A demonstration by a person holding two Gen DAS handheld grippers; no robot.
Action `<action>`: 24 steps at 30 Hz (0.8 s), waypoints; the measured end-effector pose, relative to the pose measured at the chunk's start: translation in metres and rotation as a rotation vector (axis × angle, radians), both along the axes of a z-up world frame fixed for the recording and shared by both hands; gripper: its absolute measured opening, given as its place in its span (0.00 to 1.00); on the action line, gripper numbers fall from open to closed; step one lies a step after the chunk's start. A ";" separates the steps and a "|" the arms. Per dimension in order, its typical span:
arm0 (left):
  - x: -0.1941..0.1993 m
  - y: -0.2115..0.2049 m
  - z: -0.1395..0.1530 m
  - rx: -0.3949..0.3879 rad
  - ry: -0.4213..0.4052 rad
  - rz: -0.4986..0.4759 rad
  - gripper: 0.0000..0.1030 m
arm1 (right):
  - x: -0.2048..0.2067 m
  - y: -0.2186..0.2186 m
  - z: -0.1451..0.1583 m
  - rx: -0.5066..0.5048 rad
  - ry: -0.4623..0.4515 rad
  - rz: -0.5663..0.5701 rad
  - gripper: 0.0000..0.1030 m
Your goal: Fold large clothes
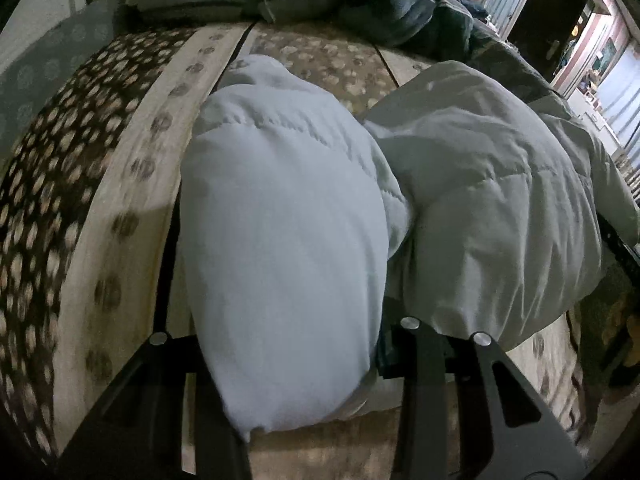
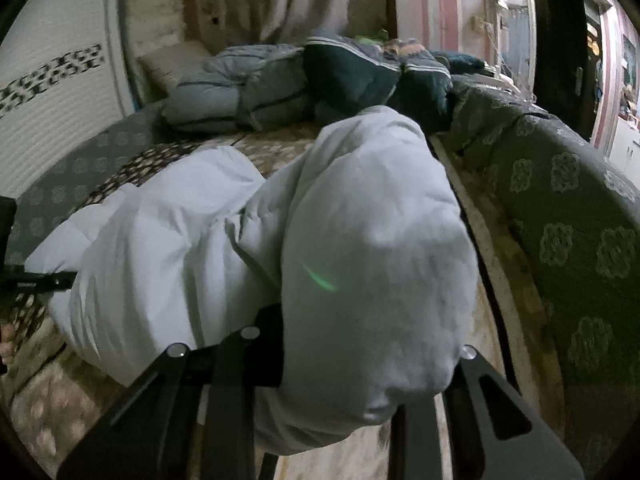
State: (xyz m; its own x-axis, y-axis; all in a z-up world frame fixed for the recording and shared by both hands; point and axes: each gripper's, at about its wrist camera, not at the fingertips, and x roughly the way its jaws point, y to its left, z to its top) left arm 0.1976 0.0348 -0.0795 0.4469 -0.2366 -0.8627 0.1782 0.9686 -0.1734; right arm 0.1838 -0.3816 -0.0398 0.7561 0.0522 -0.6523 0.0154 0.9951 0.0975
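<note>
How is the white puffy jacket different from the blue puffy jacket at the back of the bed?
The white jacket is pale and lifted off the bed, bunched in both grippers; the blue jacket is grey-blue with dark lines and lies folded on the bed. The white one is near, the blue one far back. Both are padded.

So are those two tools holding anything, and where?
Yes. Each tool, left and right, grips a bunched fold of the white padded coat; which part cannot be told.
</note>
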 end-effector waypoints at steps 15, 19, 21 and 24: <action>-0.071 0.067 -0.052 -0.099 0.013 0.062 0.53 | -0.082 -0.026 -0.123 0.241 0.166 -0.042 0.32; -0.076 0.070 -0.055 -0.092 0.001 0.064 0.65 | -0.087 -0.036 -0.116 0.291 0.213 -0.052 0.53; -0.079 0.077 -0.052 -0.091 -0.009 0.082 0.81 | -0.092 -0.044 -0.110 0.271 0.226 -0.067 0.66; -0.093 0.093 -0.041 -0.068 -0.040 0.098 0.97 | -0.111 -0.058 -0.099 0.244 0.211 -0.094 0.76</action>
